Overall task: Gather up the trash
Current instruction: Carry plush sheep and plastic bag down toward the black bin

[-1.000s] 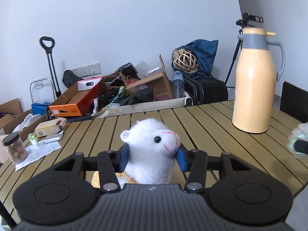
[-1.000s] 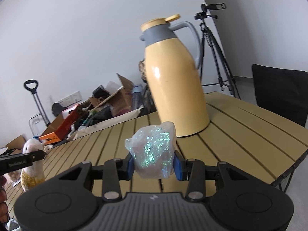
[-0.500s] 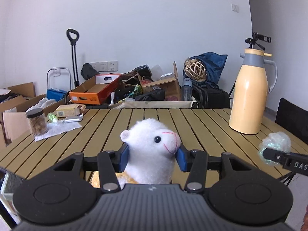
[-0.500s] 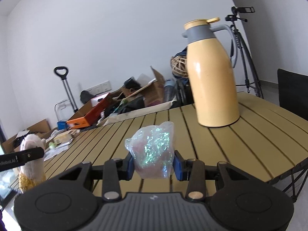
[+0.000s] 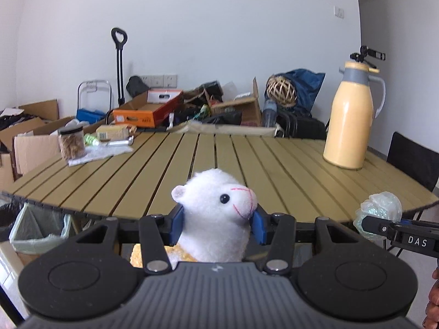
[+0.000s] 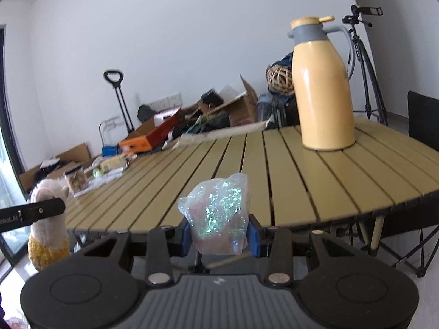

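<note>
My left gripper (image 5: 216,227) is shut on a white plush alpaca (image 5: 216,213) with a yellow base, held just off the near edge of the slatted wooden table (image 5: 219,164). My right gripper (image 6: 219,233) is shut on a crumpled iridescent plastic wrapper (image 6: 216,216), also off the table's near edge. The wrapper also shows at the right of the left wrist view (image 5: 380,211); the alpaca shows at the left of the right wrist view (image 6: 49,230). A bin with a pale green liner (image 5: 38,227) stands below the table's left edge.
A tall yellow thermos (image 5: 351,118) stands on the table's right side. A jar (image 5: 72,142), a wipe and small packets lie at the far left corner. Boxes and clutter (image 5: 192,107) lie behind the table. A black chair (image 5: 414,159) stands at the right.
Both grippers have pulled back from over the table to beyond its near edge, still holding the alpaca and the wrapper. The bin has come into the left wrist view.
</note>
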Available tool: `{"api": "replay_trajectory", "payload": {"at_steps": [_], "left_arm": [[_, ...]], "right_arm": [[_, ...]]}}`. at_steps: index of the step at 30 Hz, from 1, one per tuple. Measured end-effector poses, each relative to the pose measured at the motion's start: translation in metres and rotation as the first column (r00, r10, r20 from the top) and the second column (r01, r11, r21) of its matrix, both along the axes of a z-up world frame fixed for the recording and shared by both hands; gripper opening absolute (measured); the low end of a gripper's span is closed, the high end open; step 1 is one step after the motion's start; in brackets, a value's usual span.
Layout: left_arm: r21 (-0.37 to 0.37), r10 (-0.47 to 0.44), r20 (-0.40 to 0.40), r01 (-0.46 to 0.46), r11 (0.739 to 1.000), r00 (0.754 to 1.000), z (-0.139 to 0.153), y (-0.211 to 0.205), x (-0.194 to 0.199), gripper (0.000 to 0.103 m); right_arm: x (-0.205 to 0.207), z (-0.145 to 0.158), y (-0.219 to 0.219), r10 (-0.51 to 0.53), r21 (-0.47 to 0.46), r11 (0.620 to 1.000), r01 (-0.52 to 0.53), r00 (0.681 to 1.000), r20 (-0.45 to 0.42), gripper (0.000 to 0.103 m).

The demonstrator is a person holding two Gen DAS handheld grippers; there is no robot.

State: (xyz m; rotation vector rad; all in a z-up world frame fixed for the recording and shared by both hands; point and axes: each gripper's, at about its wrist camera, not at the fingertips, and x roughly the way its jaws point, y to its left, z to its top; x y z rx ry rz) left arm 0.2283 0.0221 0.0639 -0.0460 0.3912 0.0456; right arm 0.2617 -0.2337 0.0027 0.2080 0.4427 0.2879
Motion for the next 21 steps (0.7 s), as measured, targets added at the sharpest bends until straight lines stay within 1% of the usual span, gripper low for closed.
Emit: {"api": "replay_trajectory", "payload": {"at_steps": [7,12,16,21], "left_arm": [[-0.011,0.015,-0.048,-0.016,1.0,0.999,-0.028,0.014,-0.014,0.049],[-0.019,0.025,-0.104,-0.028,0.999,0.994,-0.052,0.021,-0.016,0.049],[-0.024,0.034,-0.152,-0.038,0.999,0.988,-0.073,0.025,-0.013,0.049],[-0.037,0.047,-0.209,-0.056,0.998,0.977,-0.101,0.033,-0.002,0.049]], "right_arm": [[-0.015,-0.028,0.016,0.035,-0.065,0.997,-0.042,0.995,-0.091,0.039],[-0.018,-0.044,0.026,0.049,-0.117,0.991,-0.066,0.988,-0.144,0.039],[-0.015,-0.059,0.033,0.048,-0.151,0.985,-0.078,0.98,-0.194,0.039],[-0.01,-0.082,0.034,0.02,-0.202,0.976,-0.077,0.962,-0.271,0.039]]}}
